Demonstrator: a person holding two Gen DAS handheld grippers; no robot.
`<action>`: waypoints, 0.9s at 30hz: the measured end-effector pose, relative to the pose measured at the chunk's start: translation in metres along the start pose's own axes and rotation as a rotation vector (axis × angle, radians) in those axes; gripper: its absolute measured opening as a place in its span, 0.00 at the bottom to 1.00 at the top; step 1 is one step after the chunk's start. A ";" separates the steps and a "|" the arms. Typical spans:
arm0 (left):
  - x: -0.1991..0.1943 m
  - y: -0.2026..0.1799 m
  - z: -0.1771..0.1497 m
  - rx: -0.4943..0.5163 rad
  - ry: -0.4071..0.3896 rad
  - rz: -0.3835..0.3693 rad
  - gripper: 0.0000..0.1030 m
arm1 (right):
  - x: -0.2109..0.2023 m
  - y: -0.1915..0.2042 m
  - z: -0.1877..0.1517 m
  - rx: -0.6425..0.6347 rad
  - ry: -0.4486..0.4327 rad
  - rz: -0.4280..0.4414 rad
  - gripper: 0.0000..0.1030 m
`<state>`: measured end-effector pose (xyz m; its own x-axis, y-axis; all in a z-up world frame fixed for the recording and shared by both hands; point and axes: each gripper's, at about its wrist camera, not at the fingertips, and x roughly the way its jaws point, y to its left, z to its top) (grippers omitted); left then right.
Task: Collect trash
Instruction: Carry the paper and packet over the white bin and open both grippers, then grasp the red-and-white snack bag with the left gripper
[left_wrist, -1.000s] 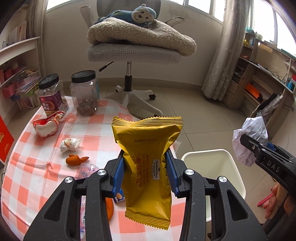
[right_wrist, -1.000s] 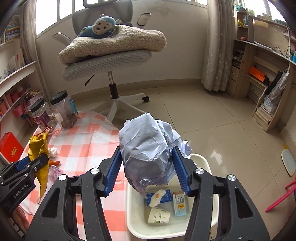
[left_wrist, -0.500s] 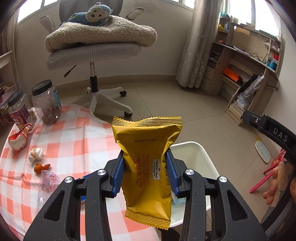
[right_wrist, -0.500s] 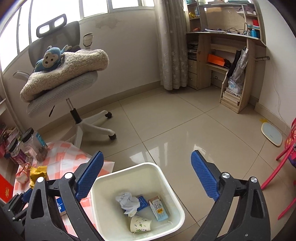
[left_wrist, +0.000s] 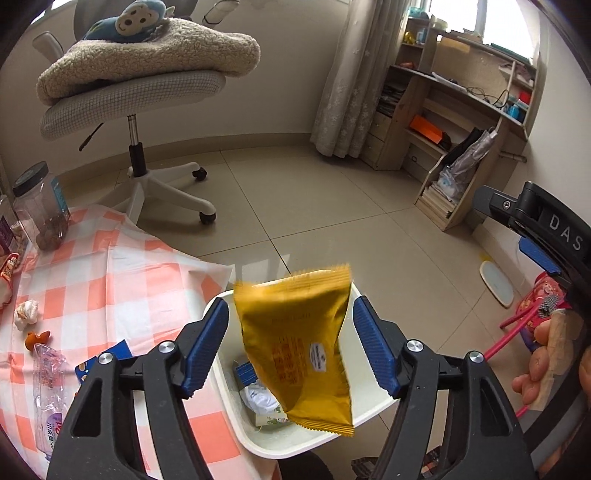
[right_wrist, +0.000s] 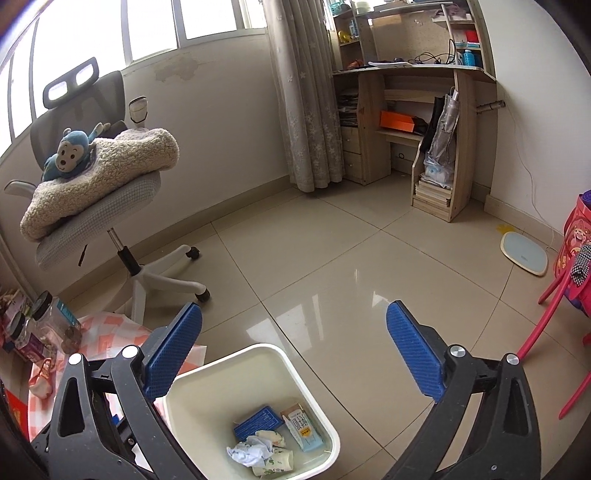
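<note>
My left gripper (left_wrist: 291, 347) is open above the white trash bin (left_wrist: 221, 369). The yellow snack wrapper (left_wrist: 299, 343) is loose between the blue pads, blurred, falling toward the bin. My right gripper (right_wrist: 293, 354) is open and empty, above and beyond the bin (right_wrist: 325, 439). In the bin lie a crumpled bluish paper (right_wrist: 247, 452), a blue box (right_wrist: 256, 421), a small carton (right_wrist: 303, 430) and a paper cup (right_wrist: 271, 463). More trash lies on the checked tablecloth (left_wrist: 92, 273): a crumpled tissue (left_wrist: 26, 314), an orange scrap (left_wrist: 37, 338) and a clear plastic bag (left_wrist: 50, 387).
A swivel chair (left_wrist: 136, 92) with a blanket and a blue monkey toy stands beyond the table. Jars (left_wrist: 40, 206) stand at the table's far left. A wooden desk with shelves (right_wrist: 406, 110) is at the right wall. A red chair (right_wrist: 565, 295) is at right.
My left gripper has opened and let go of the yellow wrapper, which now drops toward the bin. My right gripper stays open after dropping the crumpled paper into the bin.
</note>
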<state>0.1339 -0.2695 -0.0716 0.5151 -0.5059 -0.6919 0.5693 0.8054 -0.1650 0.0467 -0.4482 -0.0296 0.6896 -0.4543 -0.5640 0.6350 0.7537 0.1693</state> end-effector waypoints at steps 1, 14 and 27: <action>0.000 0.002 0.000 -0.003 0.001 0.005 0.68 | 0.000 0.001 -0.001 -0.003 0.001 -0.003 0.93; -0.018 0.054 0.005 -0.053 -0.050 0.148 0.74 | 0.002 0.055 -0.018 -0.183 0.000 -0.024 0.93; -0.026 0.147 -0.014 -0.157 -0.020 0.275 0.78 | 0.011 0.149 -0.053 -0.404 0.064 0.032 0.93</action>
<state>0.1956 -0.1335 -0.0877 0.6496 -0.2674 -0.7117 0.3017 0.9499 -0.0816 0.1303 -0.3157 -0.0536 0.6755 -0.4066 -0.6151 0.4170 0.8987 -0.1362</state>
